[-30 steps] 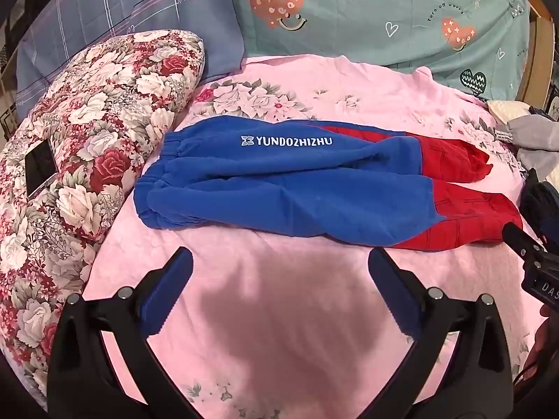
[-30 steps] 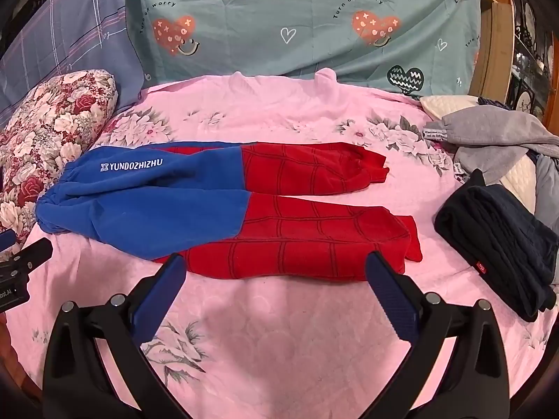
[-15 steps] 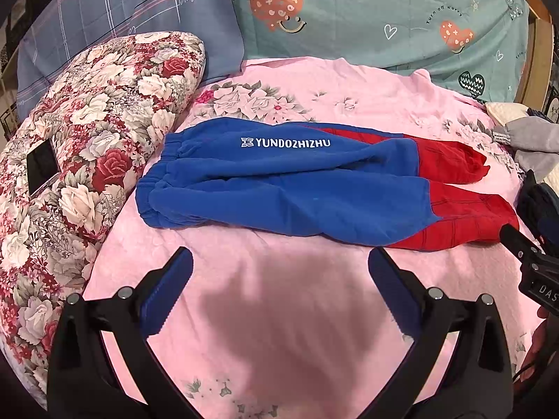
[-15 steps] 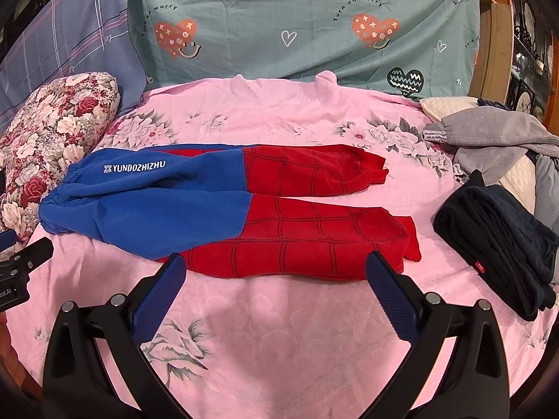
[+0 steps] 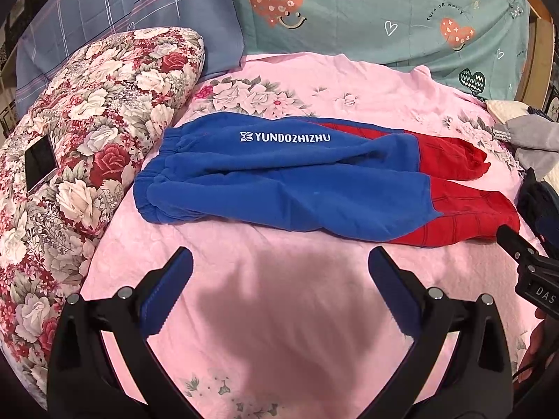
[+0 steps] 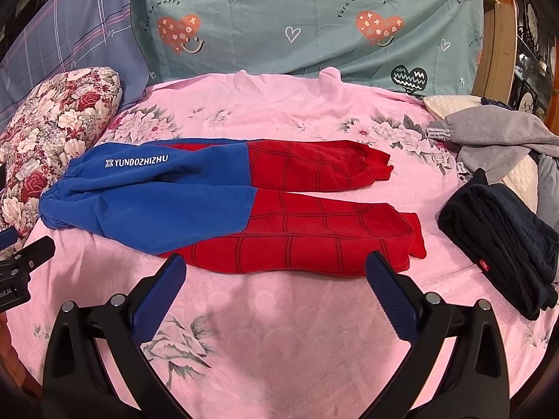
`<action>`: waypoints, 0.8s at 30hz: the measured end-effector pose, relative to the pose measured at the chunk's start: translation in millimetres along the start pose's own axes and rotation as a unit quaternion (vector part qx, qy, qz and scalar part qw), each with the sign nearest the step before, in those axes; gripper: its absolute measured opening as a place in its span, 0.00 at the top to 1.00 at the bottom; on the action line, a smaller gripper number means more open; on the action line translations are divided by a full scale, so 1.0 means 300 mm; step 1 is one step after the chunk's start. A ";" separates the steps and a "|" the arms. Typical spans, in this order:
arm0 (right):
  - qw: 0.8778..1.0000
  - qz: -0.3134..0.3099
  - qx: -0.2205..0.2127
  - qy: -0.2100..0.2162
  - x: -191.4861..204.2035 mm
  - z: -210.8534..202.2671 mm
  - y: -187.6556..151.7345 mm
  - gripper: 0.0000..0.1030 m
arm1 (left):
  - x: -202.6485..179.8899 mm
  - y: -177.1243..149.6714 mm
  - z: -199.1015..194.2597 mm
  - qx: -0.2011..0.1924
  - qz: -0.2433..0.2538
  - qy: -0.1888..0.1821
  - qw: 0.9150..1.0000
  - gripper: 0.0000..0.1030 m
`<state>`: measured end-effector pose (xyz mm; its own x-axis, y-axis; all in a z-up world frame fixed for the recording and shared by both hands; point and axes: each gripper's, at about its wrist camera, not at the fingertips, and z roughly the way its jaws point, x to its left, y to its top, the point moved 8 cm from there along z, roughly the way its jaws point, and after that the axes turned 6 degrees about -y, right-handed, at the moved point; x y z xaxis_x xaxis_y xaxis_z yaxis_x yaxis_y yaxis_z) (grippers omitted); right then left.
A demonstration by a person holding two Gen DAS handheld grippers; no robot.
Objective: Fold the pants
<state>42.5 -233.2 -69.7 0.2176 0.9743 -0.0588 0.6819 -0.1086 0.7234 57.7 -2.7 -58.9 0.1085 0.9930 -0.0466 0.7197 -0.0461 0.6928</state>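
Two grippers are in your hands, and neither has hold of anything. Your left gripper (image 5: pixel 279 269) hangs over bare pink sheet (image 5: pixel 279 331) with its blue-padded fingers (image 5: pixel 167 289) spread wide, just short of the near edge of the pants (image 5: pixel 286 188). Your right gripper (image 6: pixel 276 272) is spread just as wide, its fingers (image 6: pixel 393 300) also empty, their tips right at the near hem-side edge of the lower red leg. The pants (image 6: pixel 223 202) lie flat and lengthwise across the bed, not yet folded: the blue waist end with its gathered band points toward the floral pillow (image 5: pixel 84 146) on your left, and the two red, grid-lined legs run side by side toward your right, the farther leg a little shorter in view than the nearer one. White lettering reading YUNDOZHIZHU sits on the blue part near the waistband. From the left wrist view you can see part of the right tool at the right edge, close to the red cuff; from the right wrist view the left tool shows at the left edge, near the waistband. A phone (image 5: pixel 40 162) rests on the floral pillow. To your right, apart from the pants, lies a folded dark garment (image 6: pixel 503 244), with a grey garment (image 6: pixel 496 139) heaped behind it. A teal pillowcase (image 6: pixel 307 24) with heart prints stands along the far side of the bed.
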 end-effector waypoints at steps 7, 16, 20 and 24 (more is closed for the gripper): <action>1.000 0.001 0.003 0.000 -0.002 0.009 -0.003 0.01 | 0.006 -0.005 0.007 0.002 0.002 -0.001 1.000 0.02; 1.000 -0.011 0.004 -0.007 0.011 0.007 -0.012 0.01 | 0.015 -0.014 0.017 0.009 -0.002 -0.002 1.000 0.02; 1.000 -0.009 0.005 -0.006 0.012 0.009 -0.014 0.01 | 0.015 -0.013 0.018 0.009 -0.001 -0.002 1.000 0.02; 1.000 -0.008 0.005 -0.004 0.011 0.007 -0.016 0.01 | 0.016 -0.014 0.020 0.009 0.000 -0.002 1.000 0.02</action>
<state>41.3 -229.9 -74.9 0.2119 0.9743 -0.0767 0.6930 -0.0944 0.7148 59.2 1.5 -66.4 0.1114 0.9925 -0.0496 0.7323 -0.0483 0.6793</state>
